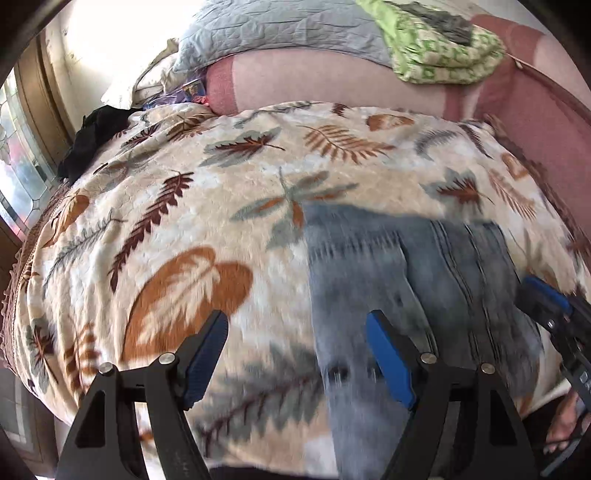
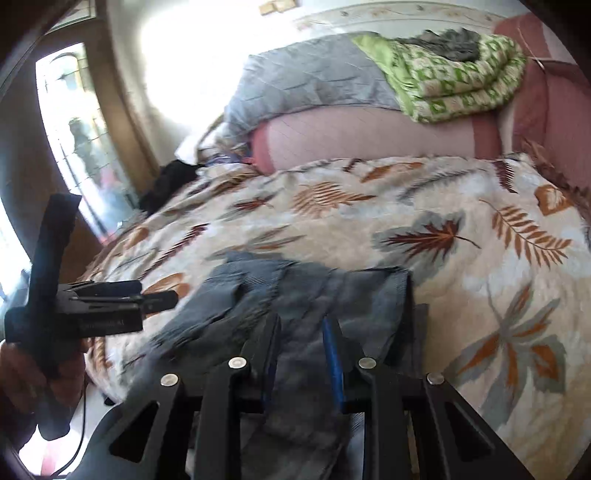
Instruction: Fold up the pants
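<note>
Faded blue jeans (image 1: 424, 266) lie on a leaf-print blanket (image 1: 184, 206) over the bed, reaching down to its near edge. My left gripper (image 1: 295, 350) is open above the blanket. The left edge of the jeans runs just inside its right finger (image 1: 388, 354), and neither pad presses the cloth. In the right wrist view, my right gripper (image 2: 301, 343) is shut on a bunched fold of the jeans (image 2: 295, 288), which fills the narrow gap between its fingers. The right gripper (image 1: 554, 314) also shows at the right edge of the left wrist view. The left gripper (image 2: 92, 306), held by a hand, appears at far left.
At the head of the bed lie a grey quilted pillow (image 1: 280, 29) and a folded green patterned quilt (image 1: 443, 51) on a pink sheet (image 1: 332, 81). A black garment (image 1: 92, 136) sits at the bed's left edge by a glass door (image 2: 74, 129). A sandalled foot (image 1: 565, 424) stands bottom right.
</note>
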